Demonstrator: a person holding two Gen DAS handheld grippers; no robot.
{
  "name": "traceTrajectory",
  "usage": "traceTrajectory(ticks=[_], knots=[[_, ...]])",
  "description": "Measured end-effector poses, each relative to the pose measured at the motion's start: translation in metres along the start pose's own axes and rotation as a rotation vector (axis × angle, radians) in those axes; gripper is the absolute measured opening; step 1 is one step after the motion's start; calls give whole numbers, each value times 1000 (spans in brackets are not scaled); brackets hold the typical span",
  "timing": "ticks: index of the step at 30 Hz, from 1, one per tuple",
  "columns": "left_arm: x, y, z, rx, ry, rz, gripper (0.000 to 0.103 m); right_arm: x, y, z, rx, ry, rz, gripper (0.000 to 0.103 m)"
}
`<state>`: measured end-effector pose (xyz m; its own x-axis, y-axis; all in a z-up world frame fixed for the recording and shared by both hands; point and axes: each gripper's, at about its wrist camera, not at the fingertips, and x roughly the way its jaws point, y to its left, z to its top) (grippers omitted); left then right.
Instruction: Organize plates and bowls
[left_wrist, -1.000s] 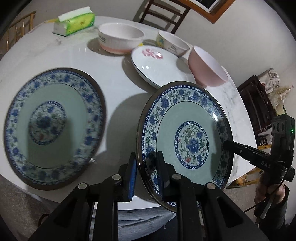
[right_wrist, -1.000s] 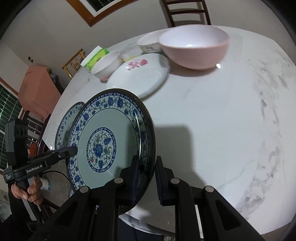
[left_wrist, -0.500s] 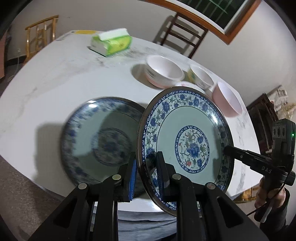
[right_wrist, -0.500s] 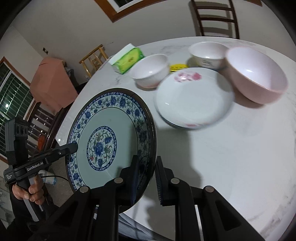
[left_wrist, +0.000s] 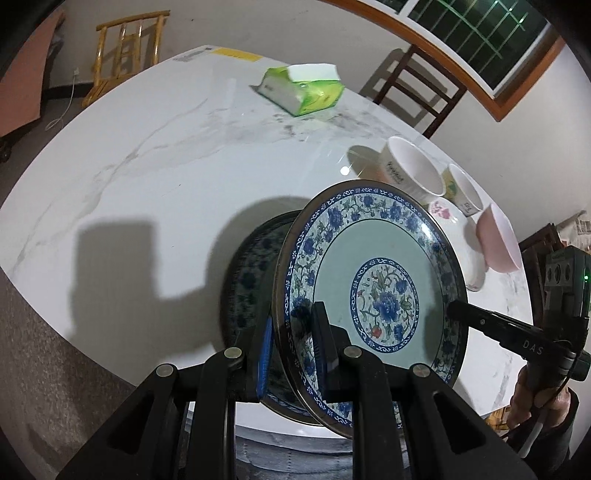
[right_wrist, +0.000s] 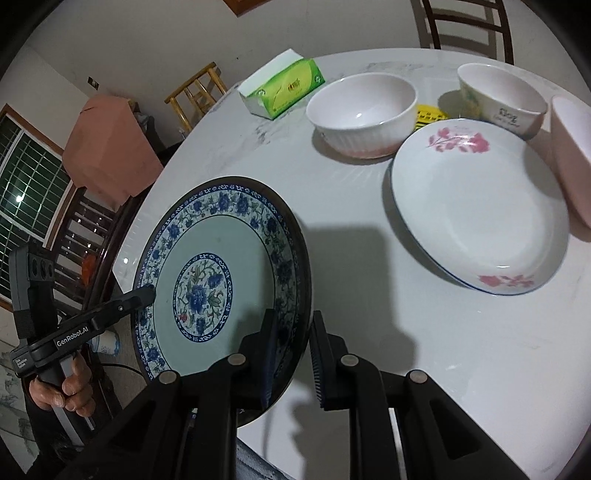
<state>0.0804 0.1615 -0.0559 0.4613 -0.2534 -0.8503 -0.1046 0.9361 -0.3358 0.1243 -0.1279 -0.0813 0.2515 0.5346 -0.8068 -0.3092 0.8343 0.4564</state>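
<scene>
1. Between both sets of jaws, a blue floral plate (left_wrist: 373, 291) is held up on edge above the table, tilted, its decorated face showing.
2. Left gripper (left_wrist: 293, 343) has its jaws narrowed onto the plate's near rim, one finger on each face.
3. Right gripper (right_wrist: 291, 354) clamps the opposite rim the same way, its jaws narrow around the edge.
4. Just behind the held plate, beyond the left jaws, a second blue floral plate (left_wrist: 251, 280) lies flat on the marble table (left_wrist: 155, 177), mostly hidden and in shadow.
5. Ahead and to the right of the right jaws sits a white plate with pink flowers (right_wrist: 480, 206).
6. Farther out stand a ribbed white bowl (right_wrist: 364, 114), a small printed bowl (right_wrist: 500, 96) and a pink bowl (right_wrist: 570, 155) at the frame's edge.
7. Farthest from the jaws lies a green tissue pack (right_wrist: 282, 88).
</scene>
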Motion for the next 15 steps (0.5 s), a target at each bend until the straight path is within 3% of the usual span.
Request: traceTrajectory(ticks=[15], knots=[[20, 28, 0, -52, 29, -4, 17, 24, 7, 6, -6, 46, -23, 17]])
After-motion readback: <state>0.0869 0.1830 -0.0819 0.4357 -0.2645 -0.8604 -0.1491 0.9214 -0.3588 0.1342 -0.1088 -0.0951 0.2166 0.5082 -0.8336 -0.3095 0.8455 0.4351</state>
